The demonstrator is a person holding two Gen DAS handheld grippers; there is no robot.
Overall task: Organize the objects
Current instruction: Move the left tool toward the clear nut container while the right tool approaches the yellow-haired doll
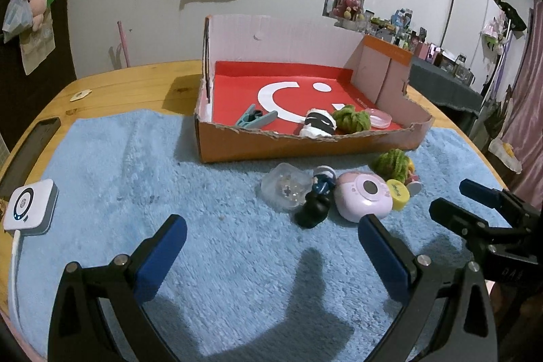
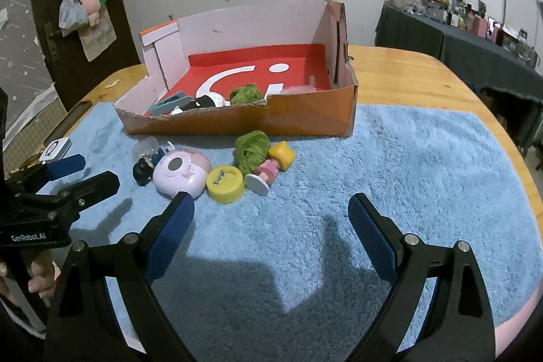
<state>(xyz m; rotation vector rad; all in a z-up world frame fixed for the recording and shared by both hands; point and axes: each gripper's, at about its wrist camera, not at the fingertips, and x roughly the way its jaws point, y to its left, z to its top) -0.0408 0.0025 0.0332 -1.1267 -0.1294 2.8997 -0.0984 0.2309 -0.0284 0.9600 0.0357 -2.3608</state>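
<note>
An orange cardboard box (image 1: 305, 143) (image 2: 305, 121) with a red floor holds a teal clip (image 1: 254, 119), a black-and-white toy (image 1: 319, 124), a green yarn ball (image 1: 351, 119) and a clear lid (image 1: 380, 117). In front of it on the blue towel (image 1: 203, 185) lie a clear case (image 1: 285, 189), a dark figurine (image 1: 314, 209), a pink round toy (image 1: 364, 195) (image 2: 181, 172), a yellow cap (image 2: 225, 184), a green yarn ball (image 2: 253, 148) and a pink doll (image 2: 271, 170). My left gripper (image 1: 271, 233) and right gripper (image 2: 271, 209) are open and empty, just short of the pile.
A white device with a cable (image 1: 30, 206) lies at the towel's left edge, next to a dark phone (image 1: 30, 145). The wooden table (image 2: 407, 70) extends behind the box. A cluttered side table (image 2: 475, 33) stands at the right.
</note>
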